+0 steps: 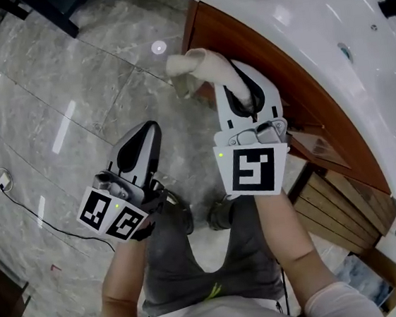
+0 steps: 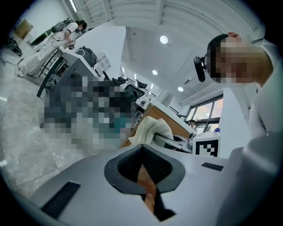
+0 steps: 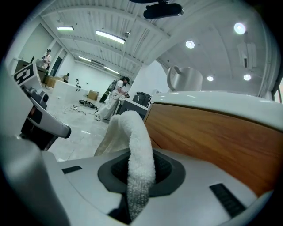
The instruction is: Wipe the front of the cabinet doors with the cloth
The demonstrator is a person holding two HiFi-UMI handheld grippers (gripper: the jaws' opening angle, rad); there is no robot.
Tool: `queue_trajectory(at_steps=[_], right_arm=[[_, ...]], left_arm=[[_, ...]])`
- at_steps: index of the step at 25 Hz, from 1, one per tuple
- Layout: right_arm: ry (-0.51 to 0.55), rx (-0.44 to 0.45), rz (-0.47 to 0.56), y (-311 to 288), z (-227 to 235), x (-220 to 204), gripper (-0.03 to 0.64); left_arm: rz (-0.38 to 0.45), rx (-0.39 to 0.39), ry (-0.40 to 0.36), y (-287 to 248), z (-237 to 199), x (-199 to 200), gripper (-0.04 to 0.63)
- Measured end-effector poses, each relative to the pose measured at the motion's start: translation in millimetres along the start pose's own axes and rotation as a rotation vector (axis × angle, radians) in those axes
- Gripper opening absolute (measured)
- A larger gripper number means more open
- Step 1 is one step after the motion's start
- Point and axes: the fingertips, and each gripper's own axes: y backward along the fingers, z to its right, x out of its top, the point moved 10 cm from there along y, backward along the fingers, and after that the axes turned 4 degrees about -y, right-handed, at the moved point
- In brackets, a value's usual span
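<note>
**Right claw holds the cloth beside the cabinet front; left claw closed and empty**

The right gripper (image 1: 236, 86) is clamped on the cloth (image 1: 198, 65). In the right gripper view a thick, off-white terry fold of the cloth (image 3: 137, 145) rises from between the jaws of the gripper (image 3: 141, 176), arches over and drapes down on the far side. The cabinet (image 3: 212, 137) fills the right of that view as a brown wood front under a white counter (image 3: 221, 99). The cloth hangs just beside the wood, and whether it touches cannot be told.

In the head view the right gripper points away from the person, along the curved wood front of the cabinet (image 1: 274, 74). The cloth bunches at its tip, near the cabinet's far end. The glossy white counter (image 1: 311, 27) overhangs the wood.

The left gripper (image 1: 143, 143) is lower and to the left, well apart from the cabinet and over the grey marbled floor (image 1: 69, 84). In the left gripper view its jaws (image 2: 146, 172) are drawn together with nothing between them. Beyond them the same view shows the cloth (image 2: 152, 130) on the right gripper, with the cabinet (image 2: 172, 121) behind it.

The person's legs (image 1: 195, 261) show between the two forearms at the bottom of the head view. A thin cable (image 1: 18, 203) lies on the floor to the left.
</note>
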Motion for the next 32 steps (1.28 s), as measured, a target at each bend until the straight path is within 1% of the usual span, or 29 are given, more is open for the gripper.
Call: queue_trajectory(at_steps=[5,9,15,28,32], right_arm=[[-0.003,-0.004,-0.011,11,3,-15,0.072],[-0.018,-0.024,-0.017,24,10,-22,0.072],[-0.056,-0.069,-0.045,52,25,-32,0.072],[-0.079,-0.162,-0.129,115,48,-55,0.072],[-0.074,-0.176,-0.137,127,53,-57,0.072]], left_arm=[[-0.003,-0.017,-0.007,-7,1,-9,0.015],[-0.014,-0.029,-0.005,-14,6,-19,0.015],[-0.041,-0.061,0.002,-21,25,-27,0.015],[-0.104,-0.127,0.021,-32,69,-48,0.015],[-0.120,-0.146,0.025,-33,78,-52,0.015]])
